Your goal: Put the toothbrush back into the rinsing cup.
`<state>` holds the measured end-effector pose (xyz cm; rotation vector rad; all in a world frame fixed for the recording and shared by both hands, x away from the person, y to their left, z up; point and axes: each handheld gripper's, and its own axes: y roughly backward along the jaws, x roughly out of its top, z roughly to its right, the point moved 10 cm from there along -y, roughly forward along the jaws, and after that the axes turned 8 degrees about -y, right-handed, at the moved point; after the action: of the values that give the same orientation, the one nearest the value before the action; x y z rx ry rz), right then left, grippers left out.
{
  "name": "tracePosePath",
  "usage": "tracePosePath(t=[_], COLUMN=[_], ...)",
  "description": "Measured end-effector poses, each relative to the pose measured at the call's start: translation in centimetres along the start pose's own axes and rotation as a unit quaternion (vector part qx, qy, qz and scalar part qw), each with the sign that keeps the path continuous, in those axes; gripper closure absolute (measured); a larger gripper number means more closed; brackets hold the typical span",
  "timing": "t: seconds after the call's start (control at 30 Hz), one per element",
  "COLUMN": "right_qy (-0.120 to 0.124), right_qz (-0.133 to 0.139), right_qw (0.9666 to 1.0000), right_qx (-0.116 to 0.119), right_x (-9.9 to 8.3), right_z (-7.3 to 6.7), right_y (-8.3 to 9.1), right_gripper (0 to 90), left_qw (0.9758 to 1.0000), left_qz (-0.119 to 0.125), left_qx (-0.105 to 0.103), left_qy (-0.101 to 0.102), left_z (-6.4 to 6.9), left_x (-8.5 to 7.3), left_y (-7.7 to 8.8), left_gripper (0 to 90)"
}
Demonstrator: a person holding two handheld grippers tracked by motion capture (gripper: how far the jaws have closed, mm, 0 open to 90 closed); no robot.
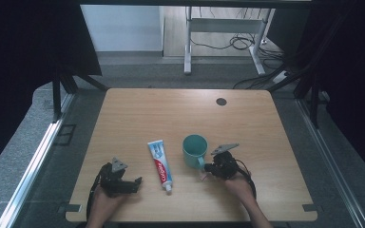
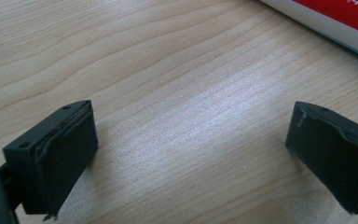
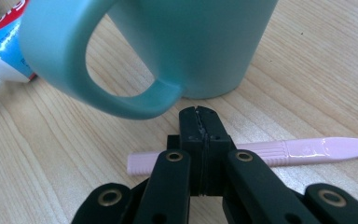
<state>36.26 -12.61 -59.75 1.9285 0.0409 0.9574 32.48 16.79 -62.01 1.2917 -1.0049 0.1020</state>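
Wooden bench [image 1: 123, 109]: your right gripper [image 3: 199, 114] fingers clenched on thin pink toothbrush [image 3: 307, 150]; light, slippery, pinch mid-handle. Left gripper [image 2: 186, 154] released.

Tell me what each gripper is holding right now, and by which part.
The right gripper is shut on the pink toothbrush, clamping its handle near the end, beside the teal mug. The left gripper is open over bare table, holding nothing.
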Motion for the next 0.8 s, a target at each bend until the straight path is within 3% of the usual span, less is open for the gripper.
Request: tracePosePath(t=[0.43,0.8], right_qy=[-0.003,-0.010], right_qz=[-0.008,-0.009], right_qw=[0.9999,0.9998], right_qx=[-0.006,-0.017], right_x=[-1.2,-2.7], right_z=[0.7,1.7], right_y=[0.6,2.0], right_gripper=[89.7,89.6], left_qw=[1.0000,1.0000], left_qz=[0.000,0.000], left_qx=[0.000,0.000], left_qy=[0.000,0.000], left_z=[0.0,0.0], left_x=[0.0,0.0], left_y=[0.0,0.0], left_gripper=[1.8,1.8])
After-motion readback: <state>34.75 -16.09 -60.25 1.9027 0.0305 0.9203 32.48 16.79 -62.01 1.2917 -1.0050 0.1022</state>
